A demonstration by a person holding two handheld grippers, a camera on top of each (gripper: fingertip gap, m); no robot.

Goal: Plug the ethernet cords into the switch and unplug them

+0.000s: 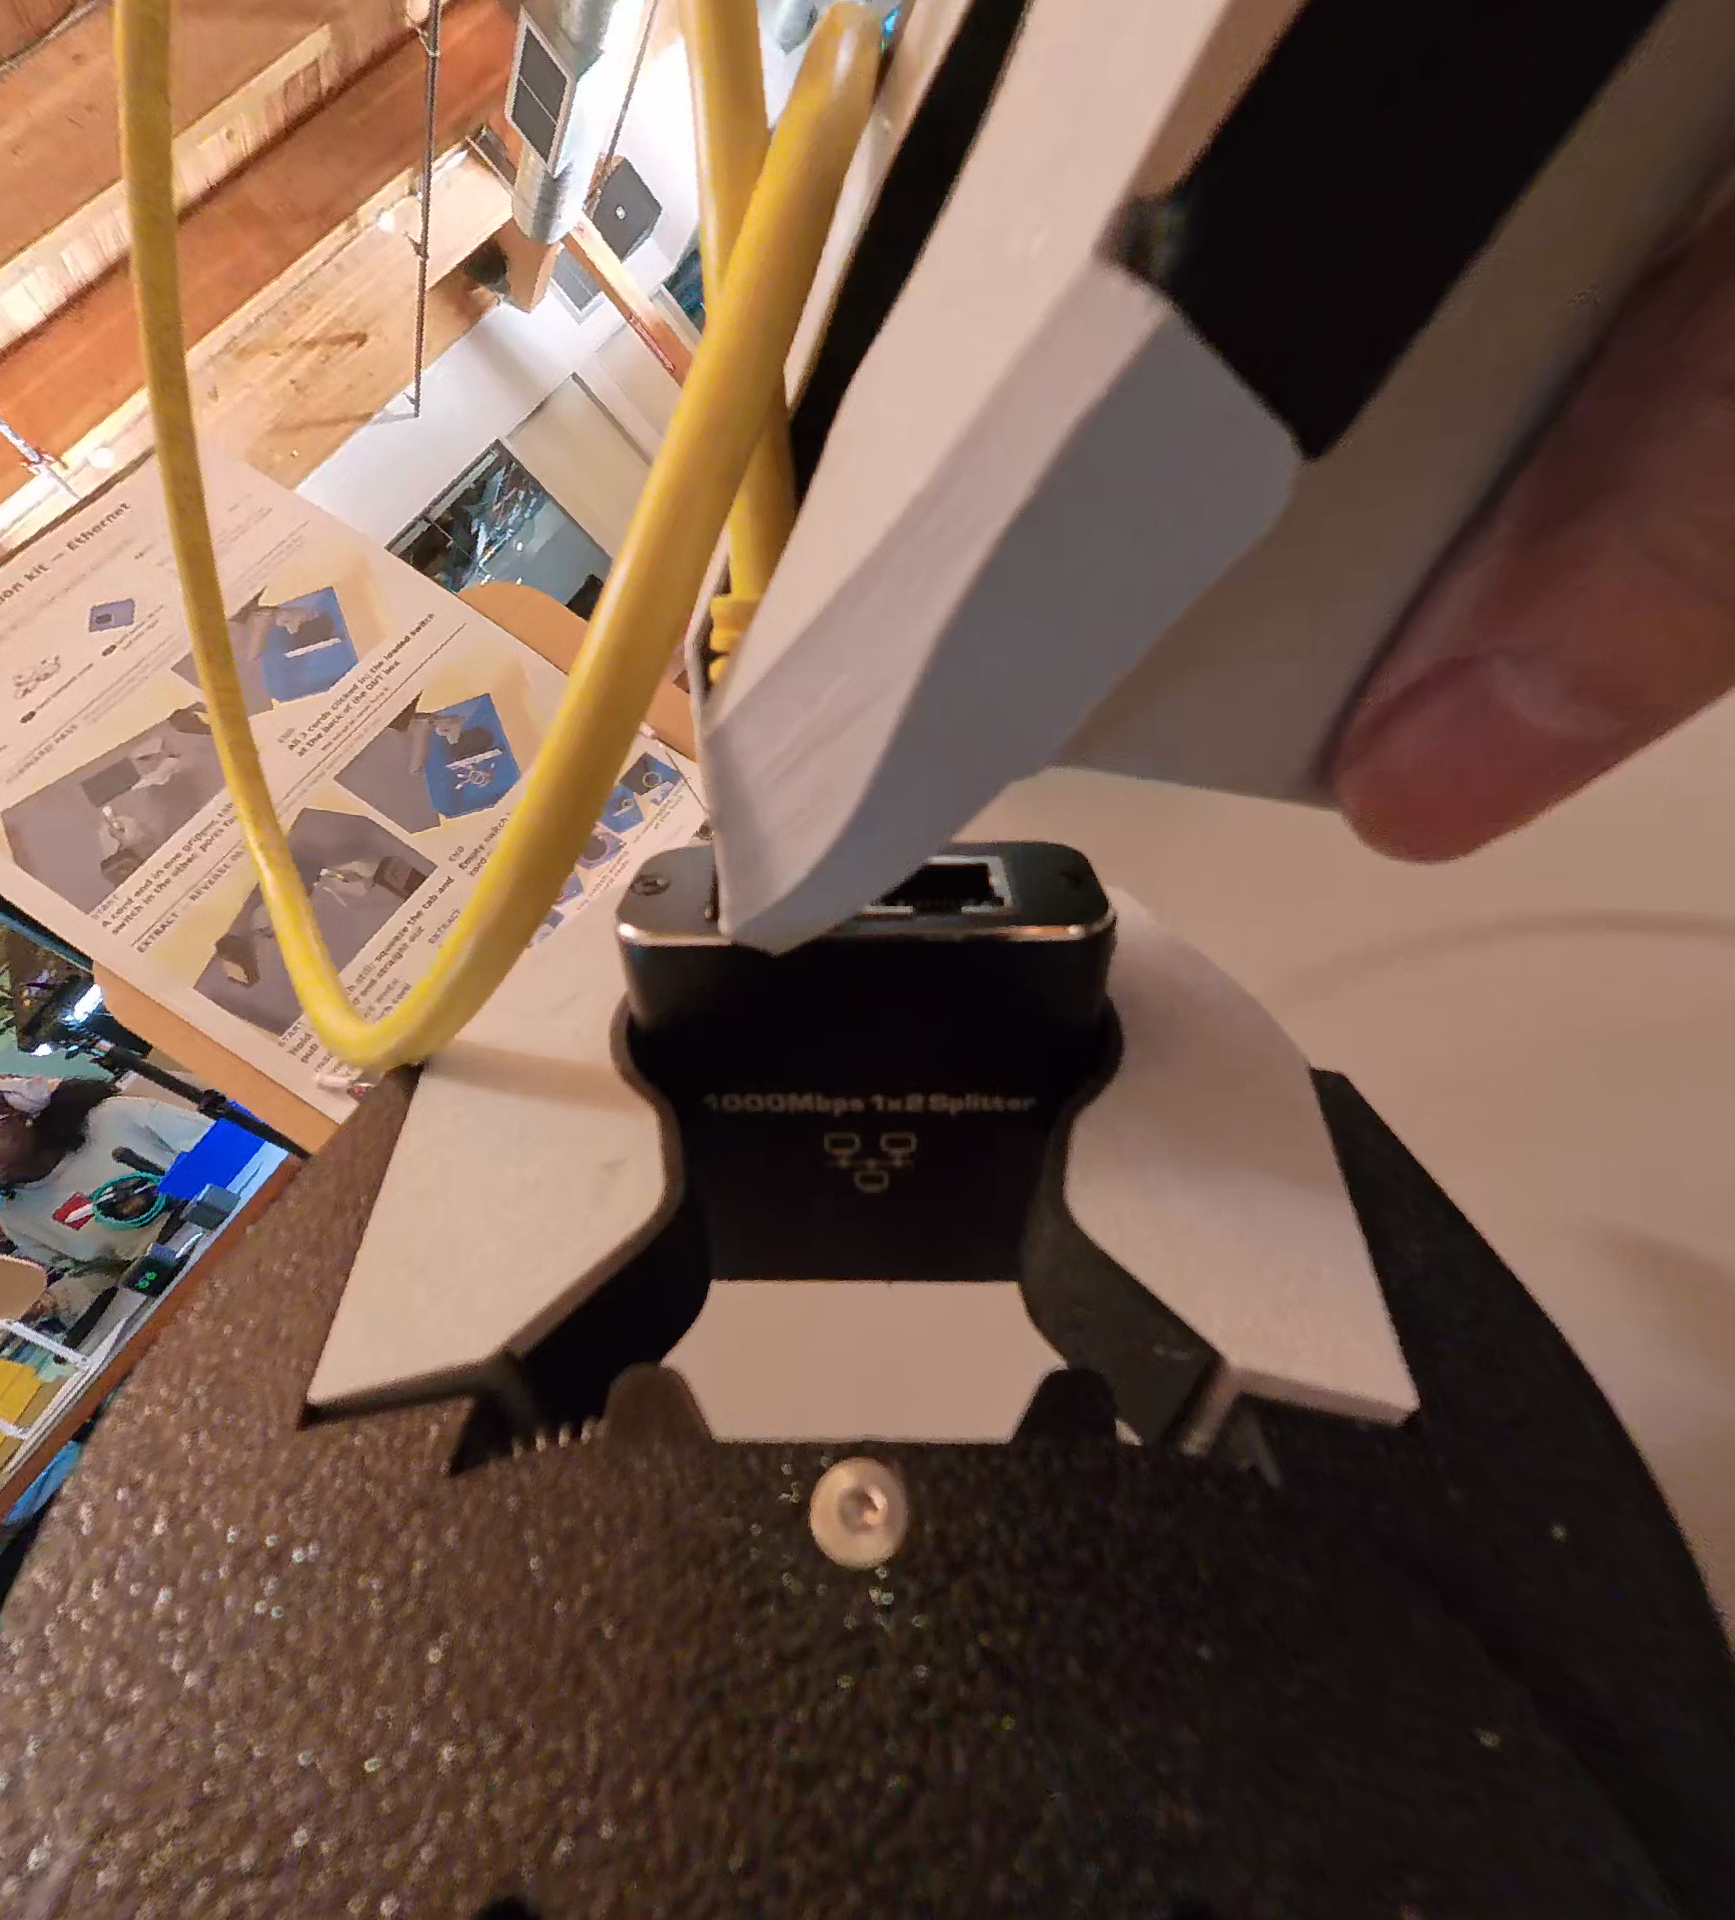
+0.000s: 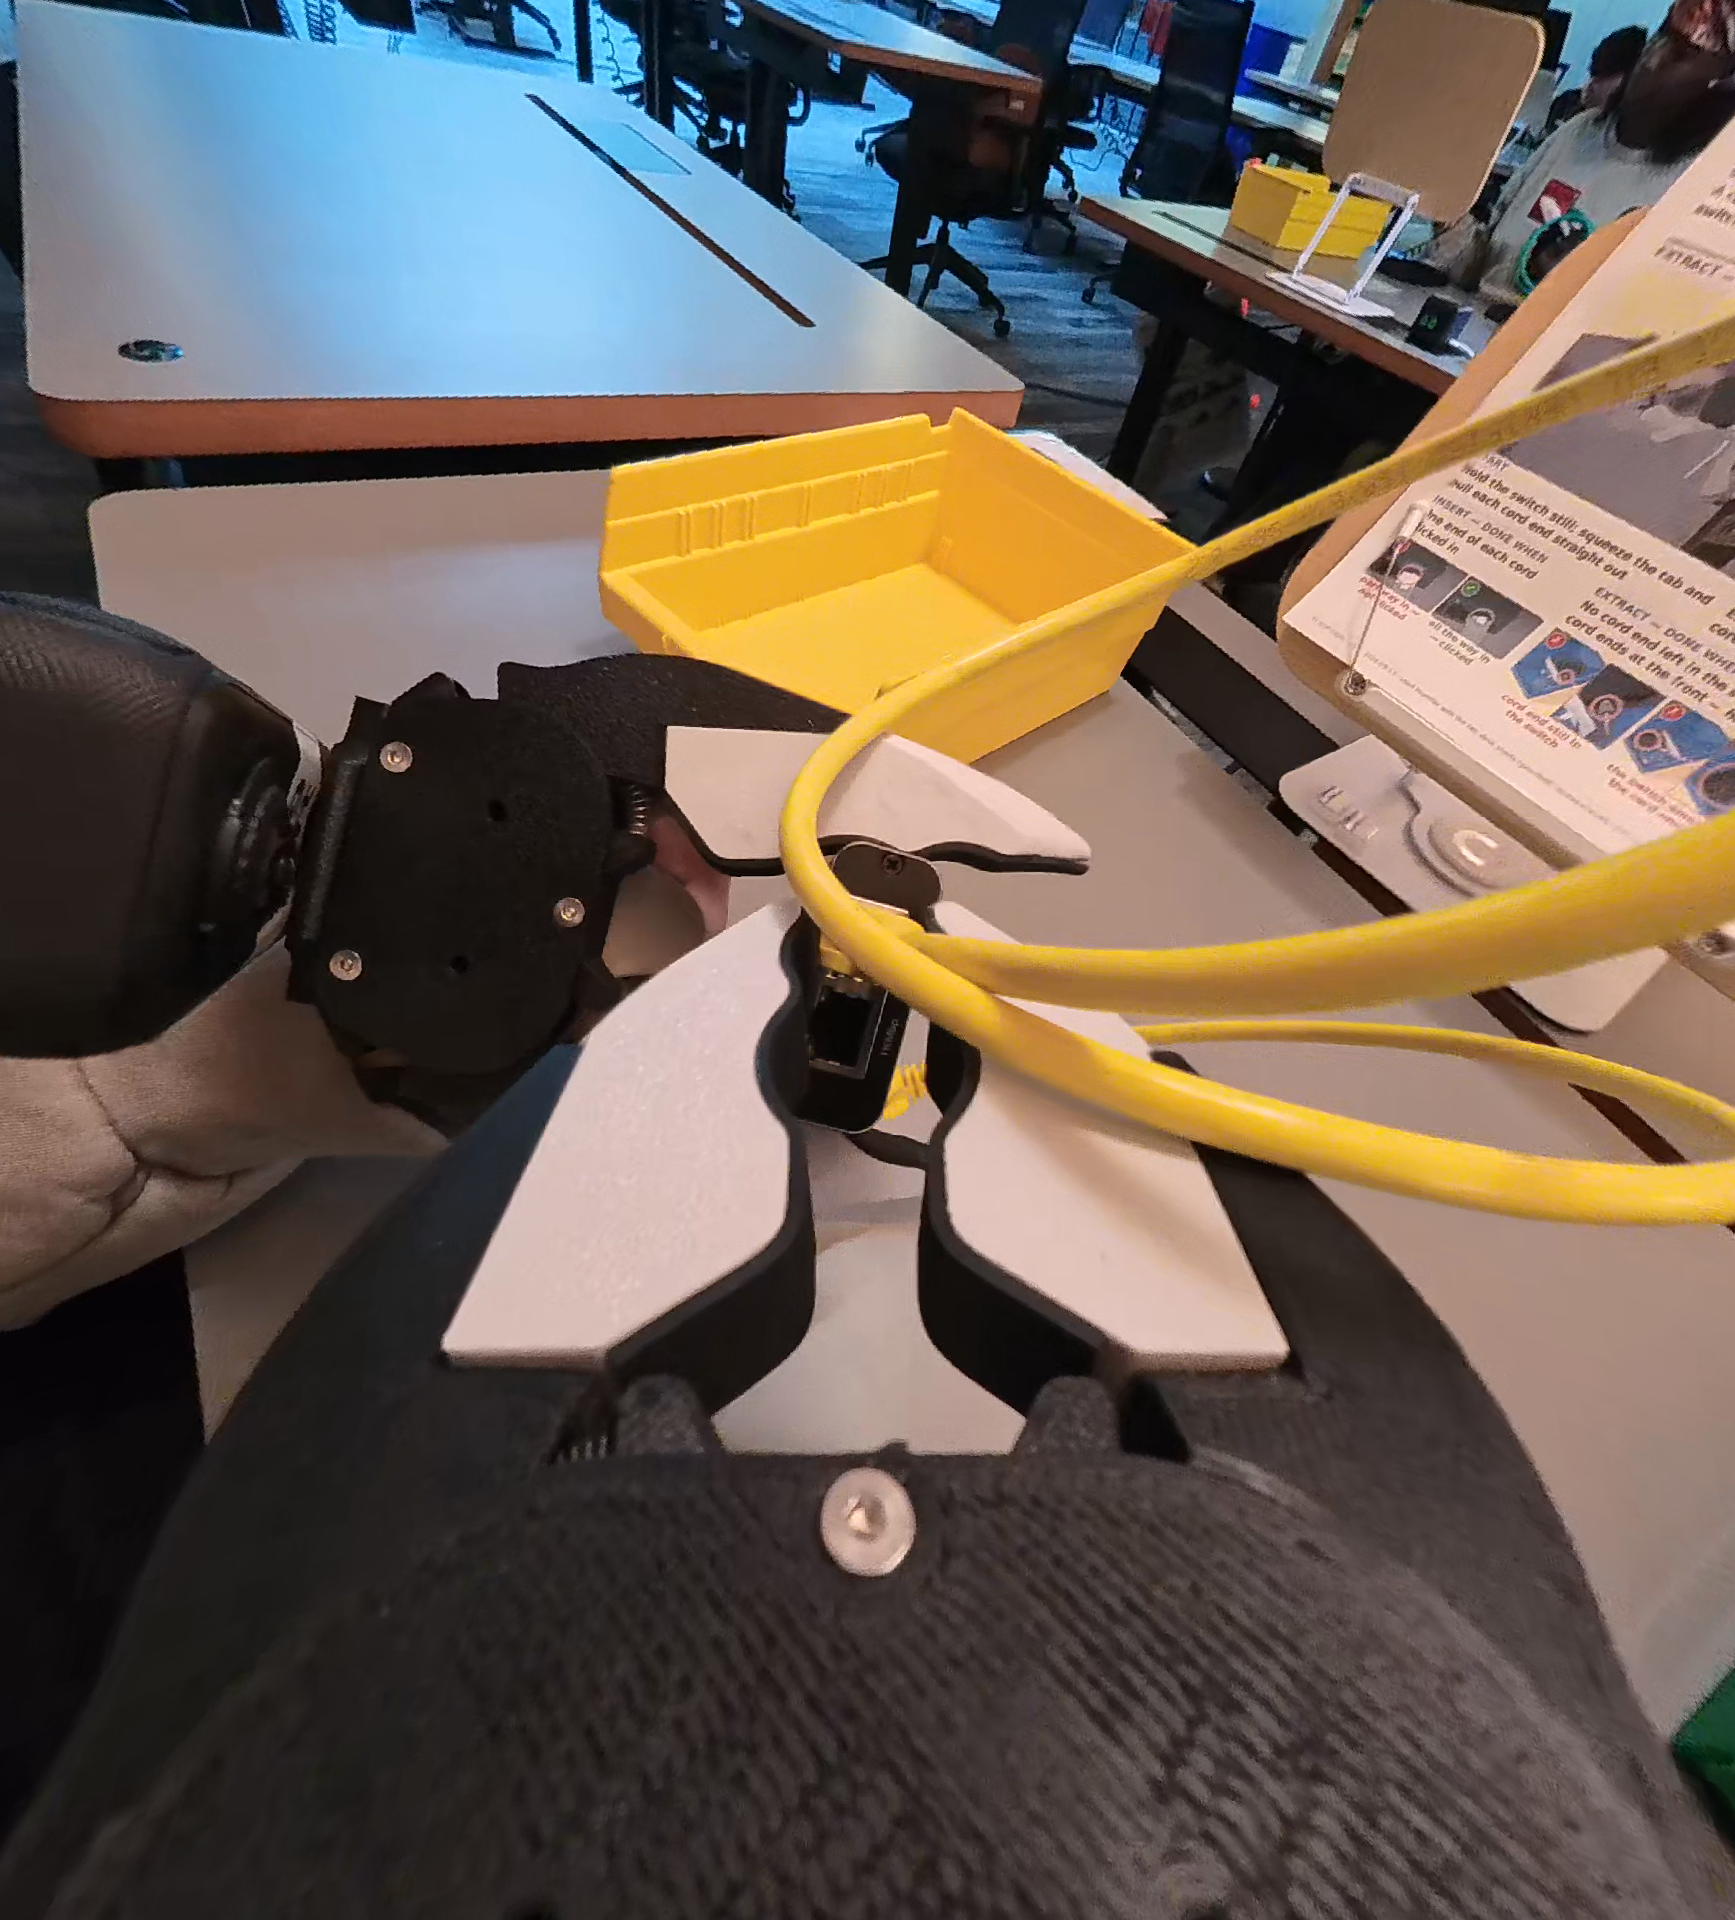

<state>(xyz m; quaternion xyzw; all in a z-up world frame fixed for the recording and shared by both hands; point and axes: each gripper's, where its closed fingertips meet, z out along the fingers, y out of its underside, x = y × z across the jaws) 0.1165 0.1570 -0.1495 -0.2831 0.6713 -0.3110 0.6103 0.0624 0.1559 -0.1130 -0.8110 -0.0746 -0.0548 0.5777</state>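
My left gripper [image 1: 868, 1049] clamps the small rigid switch [image 1: 868, 1132] at centre frame; my right gripper [image 2: 868, 1039] pinches the springy yellow cord [image 2: 1258, 1132] by its stiff plug — grip there, not the cable.

The switch [image 1: 868, 1081] is a small black box with rounded edges, held off the tabletop with its port face turned away from the left wrist camera. White print and a small network symbol mark its broad face. One port [image 1: 946, 888] on that end face stands empty. Beside it, a yellow cord [image 1: 219, 582] has its plug [image 2: 842, 961] at the neighbouring port; whether it is fully seated cannot be told. The cord rises from the plug, hangs in a long loop and sweeps out in wide curves [image 2: 1362, 1143] above the tabletop.
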